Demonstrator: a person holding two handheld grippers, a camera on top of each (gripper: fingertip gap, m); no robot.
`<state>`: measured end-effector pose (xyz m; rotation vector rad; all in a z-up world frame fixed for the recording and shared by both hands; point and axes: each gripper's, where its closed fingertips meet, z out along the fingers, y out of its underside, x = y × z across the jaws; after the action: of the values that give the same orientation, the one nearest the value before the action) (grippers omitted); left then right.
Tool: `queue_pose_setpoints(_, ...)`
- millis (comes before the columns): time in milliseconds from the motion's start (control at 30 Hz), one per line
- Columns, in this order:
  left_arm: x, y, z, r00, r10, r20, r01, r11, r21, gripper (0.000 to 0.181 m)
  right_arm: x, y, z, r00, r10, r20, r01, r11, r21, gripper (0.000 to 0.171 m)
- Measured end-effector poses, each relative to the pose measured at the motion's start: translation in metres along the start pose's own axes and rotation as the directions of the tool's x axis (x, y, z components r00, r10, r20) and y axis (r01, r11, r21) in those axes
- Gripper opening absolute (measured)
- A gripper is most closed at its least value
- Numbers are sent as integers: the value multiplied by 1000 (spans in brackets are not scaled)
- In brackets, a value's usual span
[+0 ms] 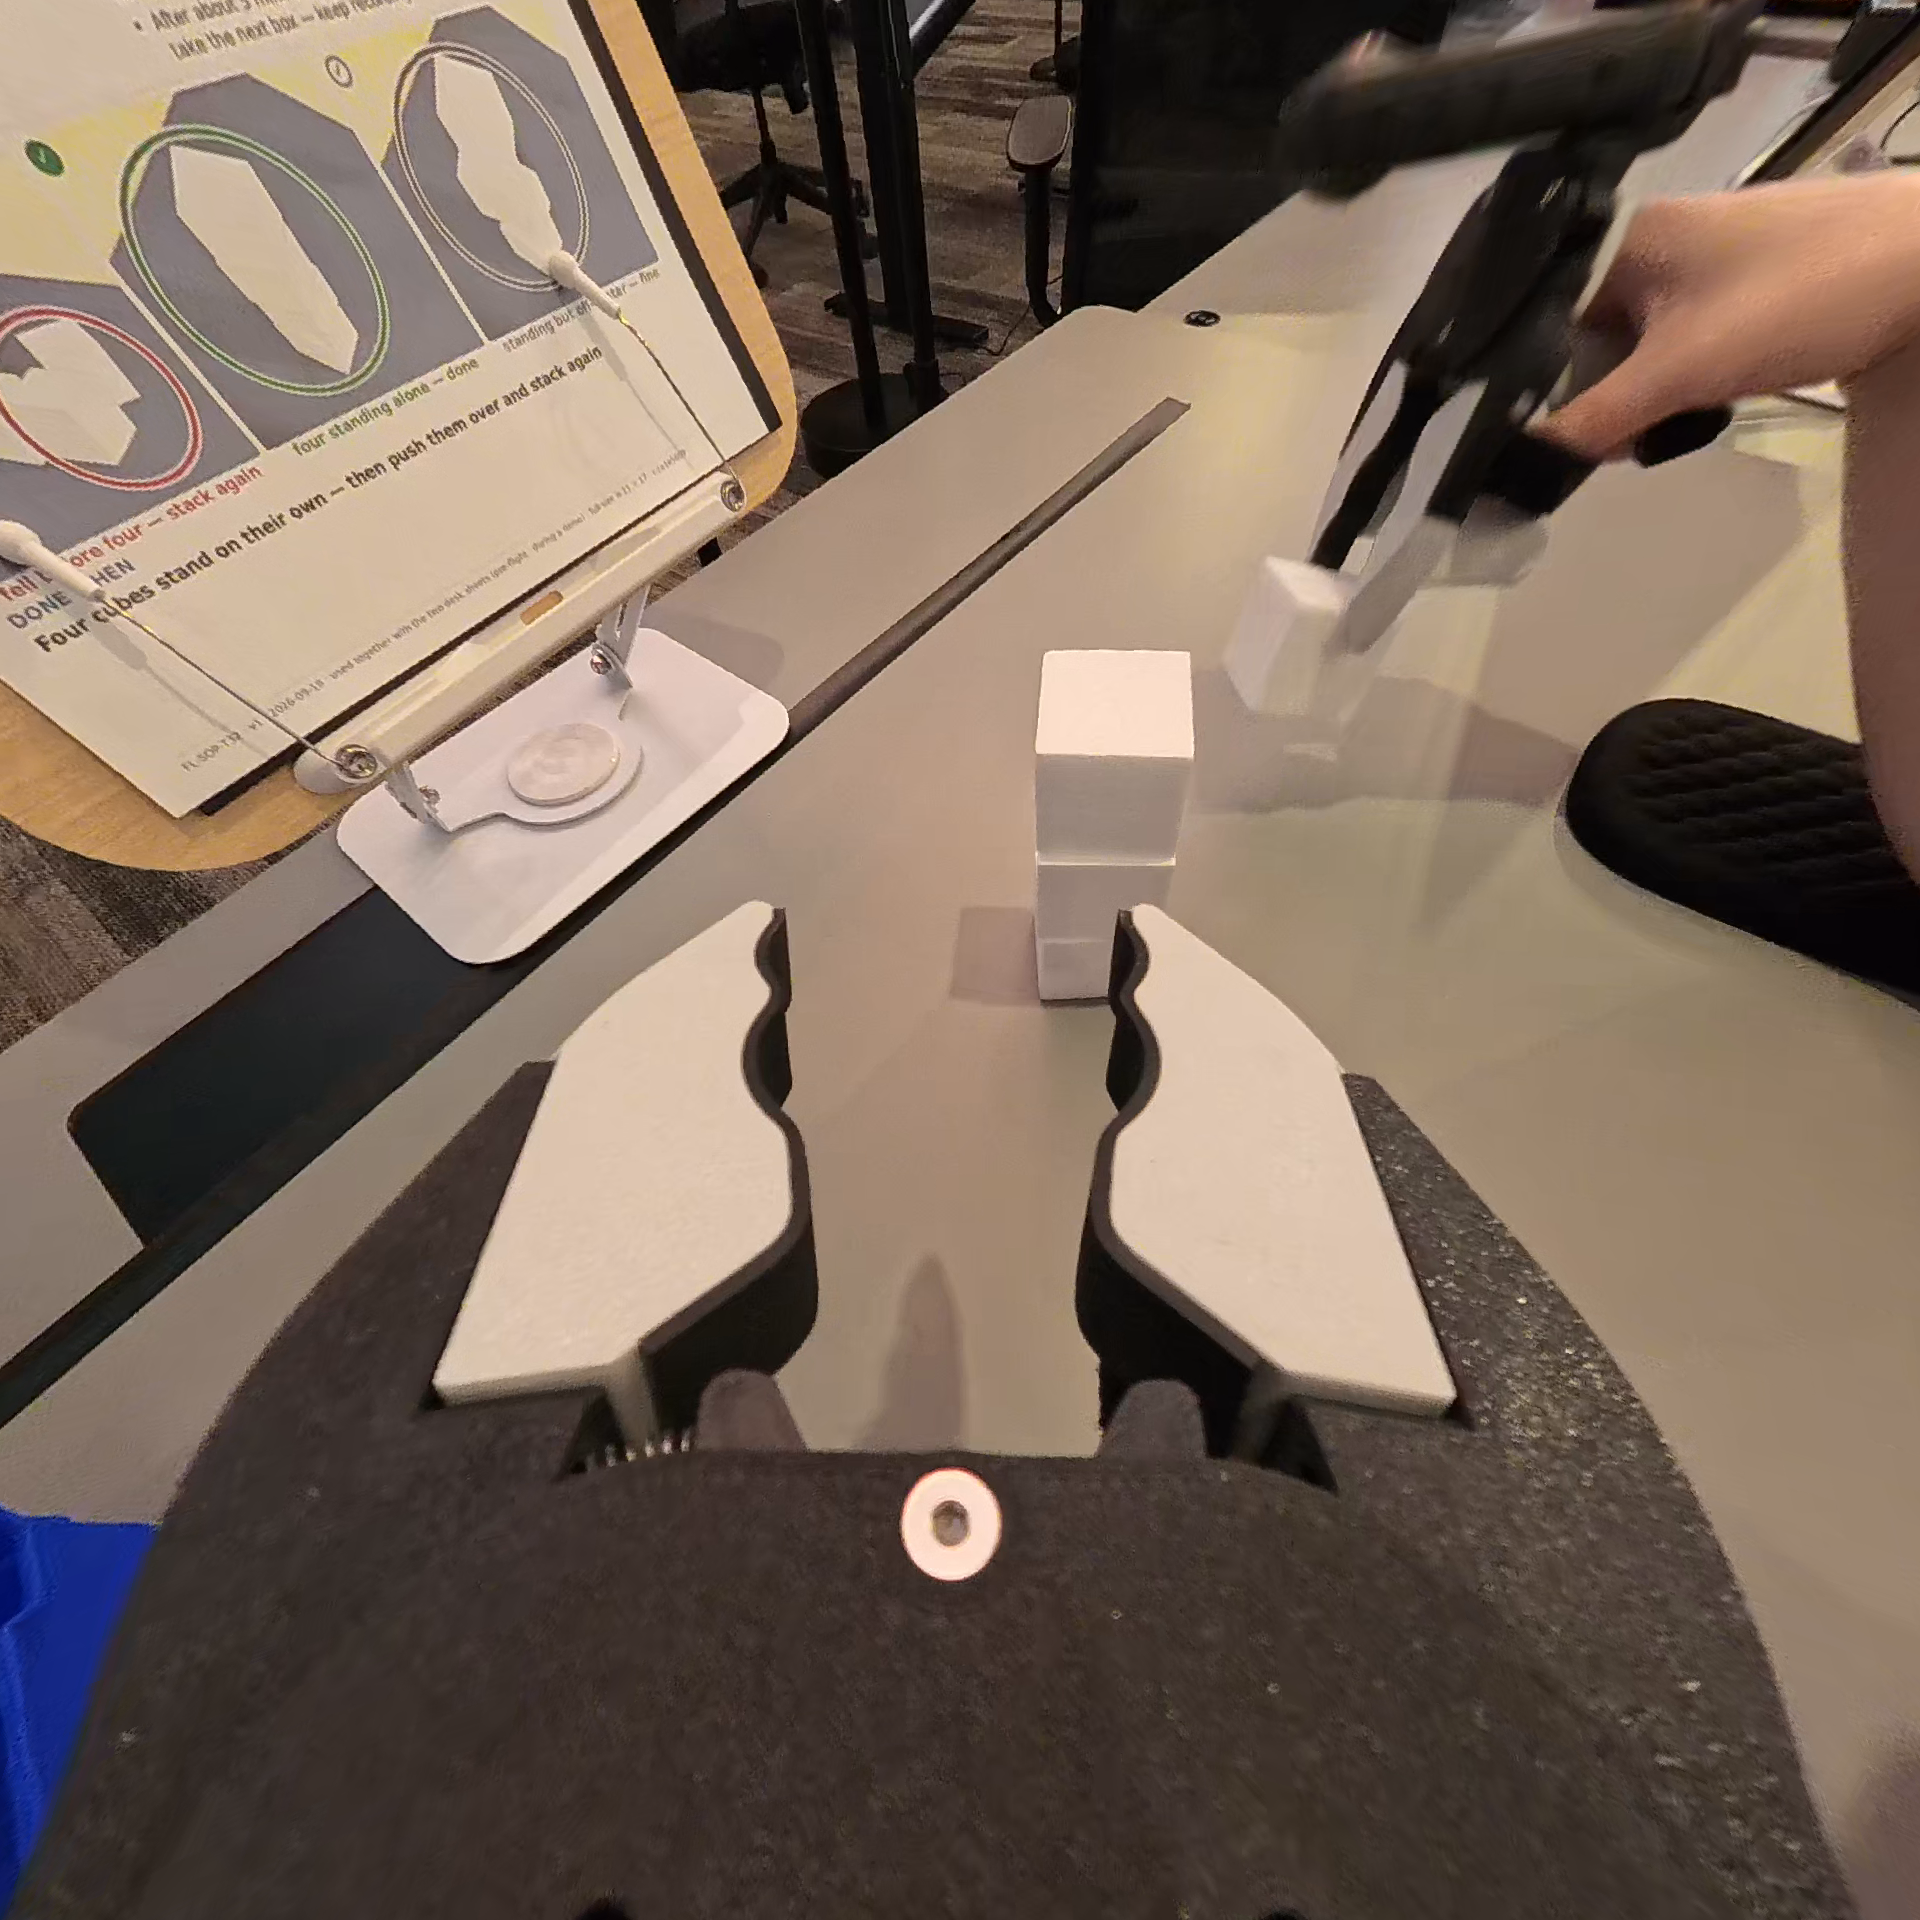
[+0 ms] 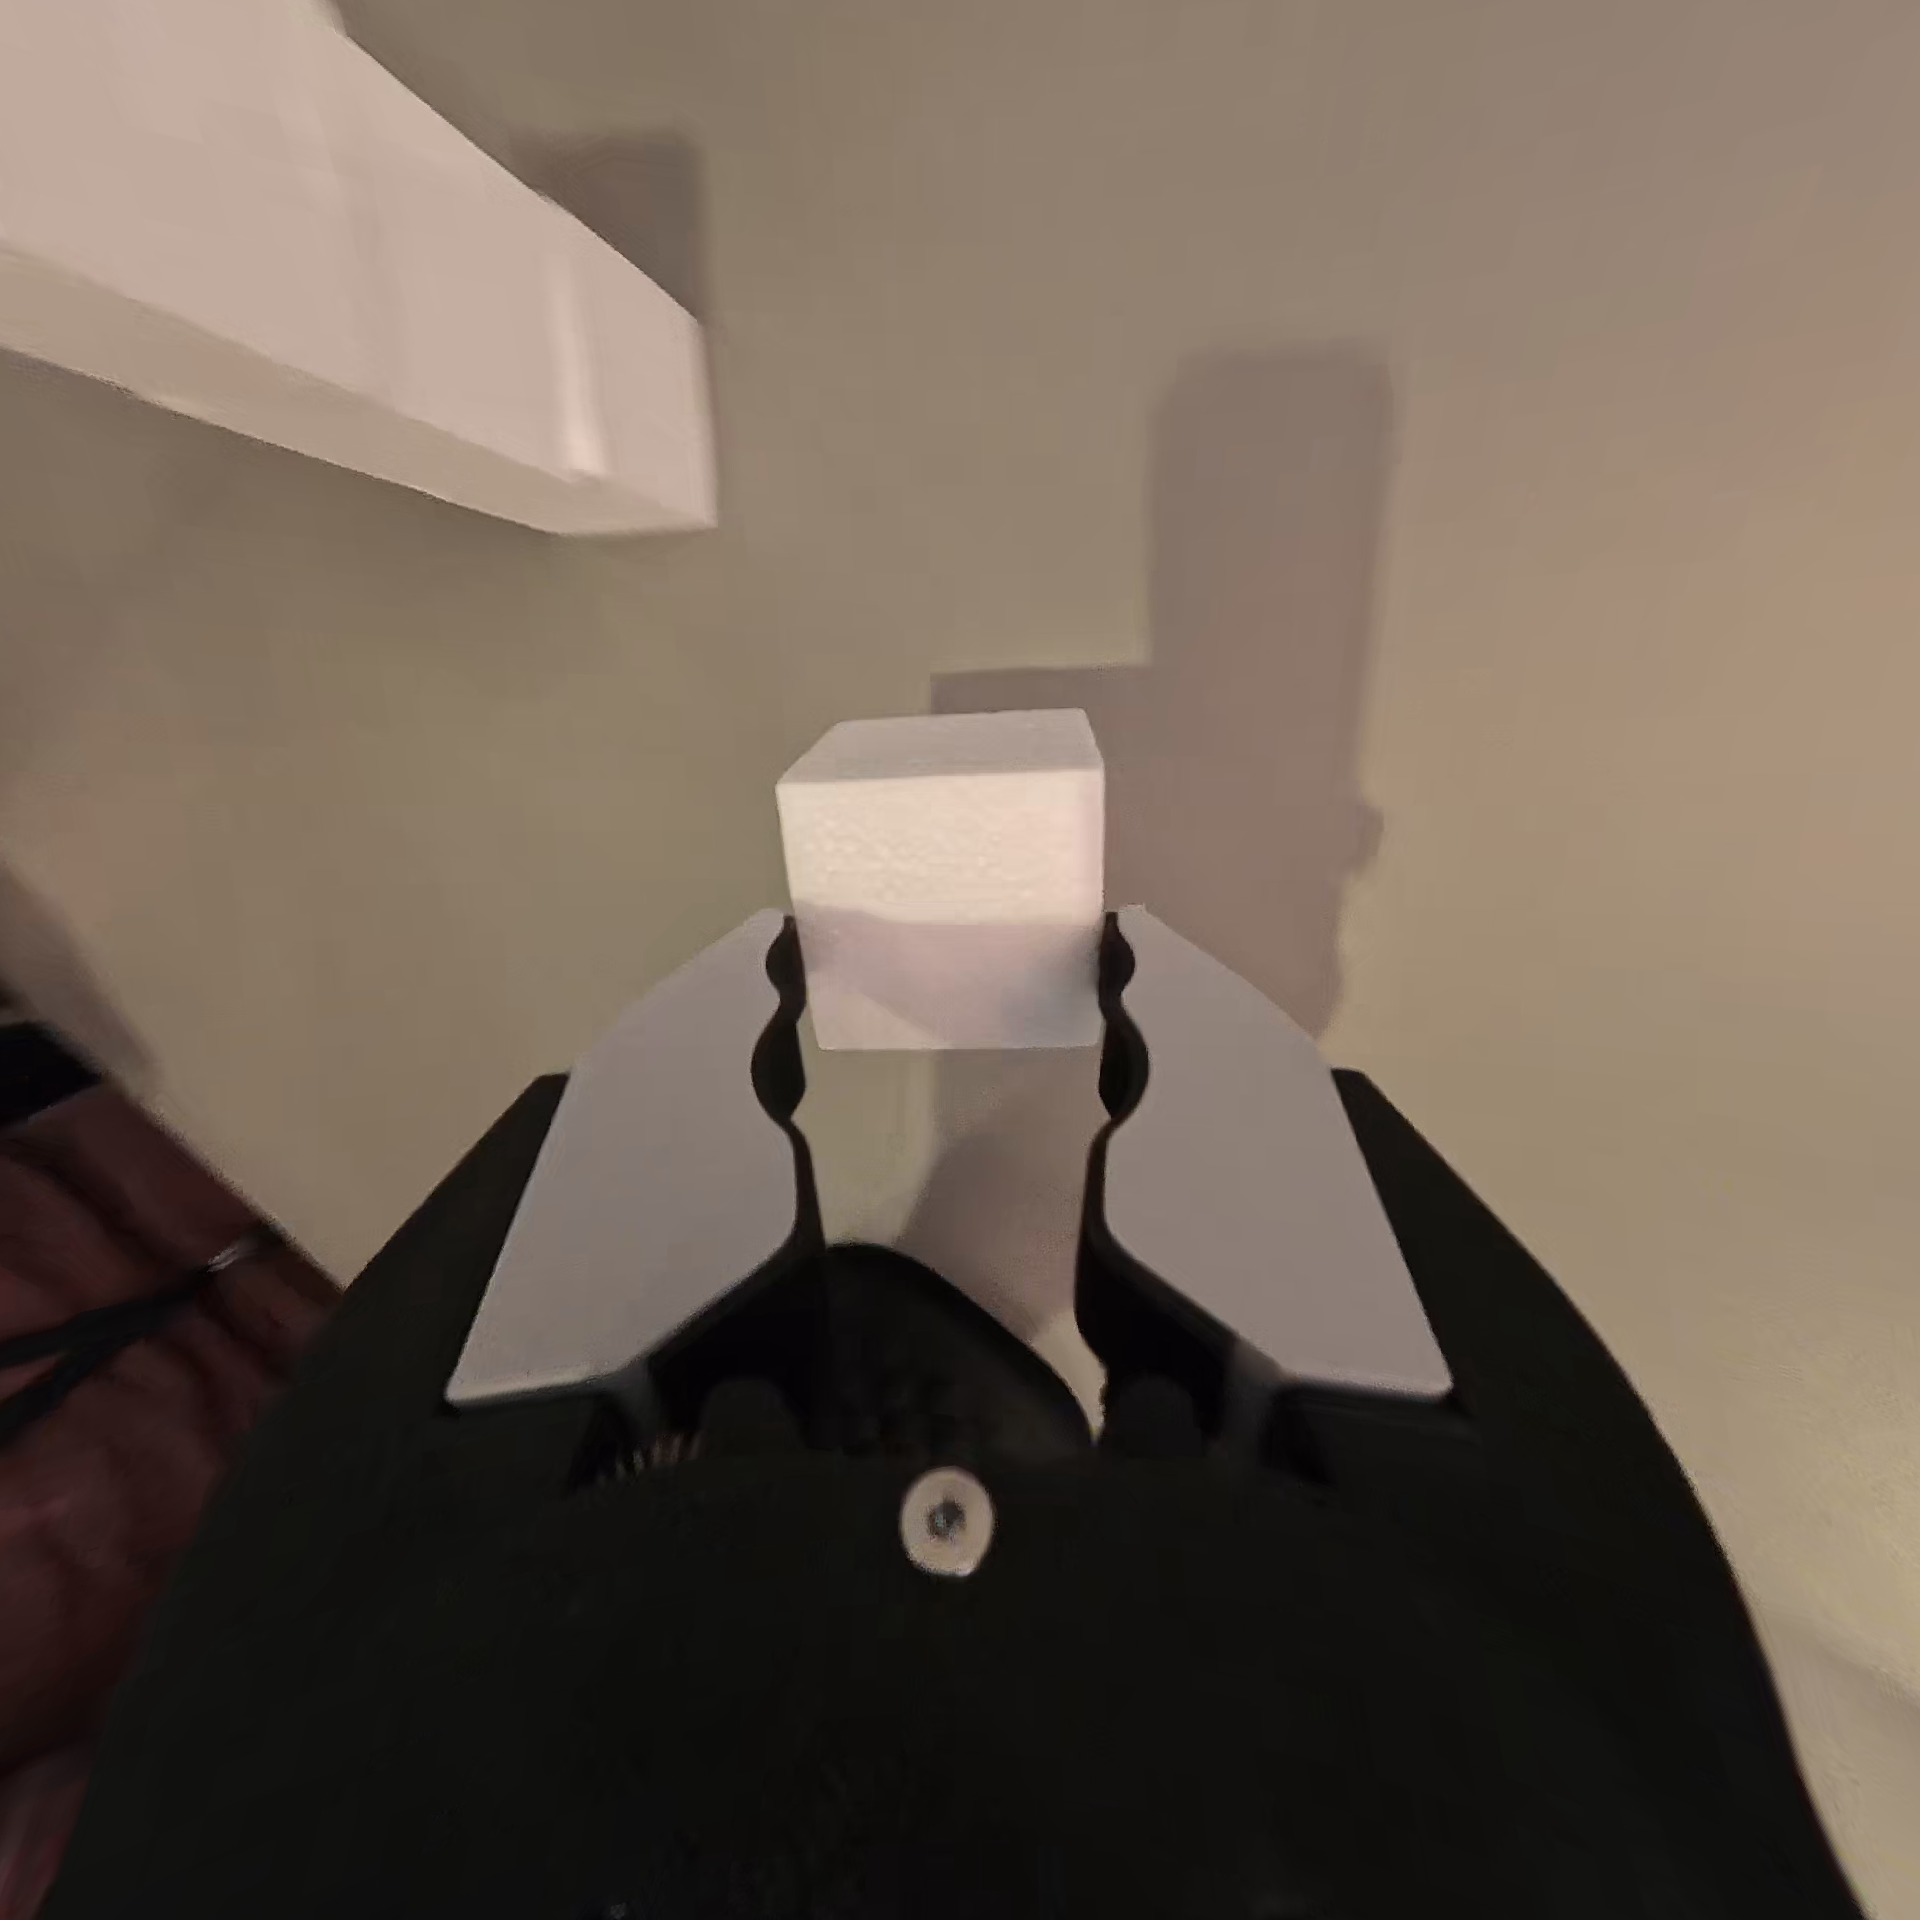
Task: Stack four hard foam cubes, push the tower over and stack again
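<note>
instruction sheet (image 1: 343, 343) on stand (image 1: 566, 790), grey desk (image 1: 1299, 1091)

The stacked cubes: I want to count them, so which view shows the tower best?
The left wrist view. The tower stands sharp and upright on the table, three cubes by their seams. The right wrist view shows it only as a blurred white slab in its upper left, seams unreadable.

My grey tabletop (image 1: 1299, 1039) runs ahead, a dark slot (image 1: 997, 540) along its far side. Beyond its far edge: patterned carpet (image 1: 966, 83) and black office chairs (image 1: 1039, 156). Lighting is warm.
</note>
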<state>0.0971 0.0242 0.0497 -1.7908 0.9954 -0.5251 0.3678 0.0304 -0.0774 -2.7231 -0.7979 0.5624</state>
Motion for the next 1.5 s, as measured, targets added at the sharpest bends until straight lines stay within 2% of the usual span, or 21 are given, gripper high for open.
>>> queue_pose_setpoints(100, -4, 0, -5, 1000, 0, 8, 0, 1000, 10, 59, -28, -40, -44, 975, -132, 180, 67, 942, 328, 55)
queue_pose_setpoints(133, -6, -1, -7, 1000, -12, 11, 12, 1000, 20, 59, -40, -57, -61, 953, -216, 211, 99, 884, 457, 55)
queue_pose_setpoints(200, -9, -5, -11, 999, -38, 9, 38, 998, 46, 57, -65, -87, -94, 905, -378, 194, 150, 713, 685, 55)
queue_pose_setpoints(267, -9, -8, -15, 998, -55, 3, 54, 996, 68, 55, -86, -110, -114, 884, -447, 138, 146, 544, 826, 55)
queue_pose_setpoints(300, -9, -9, -16, 998, -55, 3, 54, 996, 74, 55, -94, -119, -115, 889, -445, 107, 145, 496, 856, 55)
queue_pose_setpoints(433, -11, -6, -22, 999, -35, 29, 33, 998, 57, 55, -114, -139, -97, 946, -309, -96, 228, 426, 876, 55)
queue_pose_setpoints(500, -15, -8, -24, 998, -40, 52, 37, 997, 67, 55, -125, -139, -91, 964, -228, -137, 221, 397, 891, 55)
queue_pose_setpoints(600, -15, -12, -26, 998, -53, 46, 49, 995, 87, 55, -140, -129, -75, 962, -159, -223, 268, 378, 886, 55)
queue_pose_setpoints(733, -15, -10, -24, 997, -64, 40, 61, 995, 80, 54, -145, -118, -66, 932, -85, -351, 361, 276, 891, 55)
queue_pose_setpoints(867, -17, -9, -26, 997, -54, 59, 49, 996, 71, 55, -143, -115, -43, 946, -62, -319, 324, 271, 906, 55)
queue_pose_setpoints(1000, -15, -12, -28, 997, -59, 43, 55, 995, 89, 54, -141, -114, -39, 944, -41, -326, 327, 231, 916, 55)
queue_pose_setpoints(1133, -17, -10, -28, 997, -58, 51, 54, 996, 77, 54, -136, -116, -29, 946, -27, -324, 319, 268, 909, 55)
queue_pose_setpoints(1500, -16, -7, -25, 997, -49, 54, 46, 997, 56, 54, -135, -117, -26, 931, -14, -364, 354, 268, 896, 55)
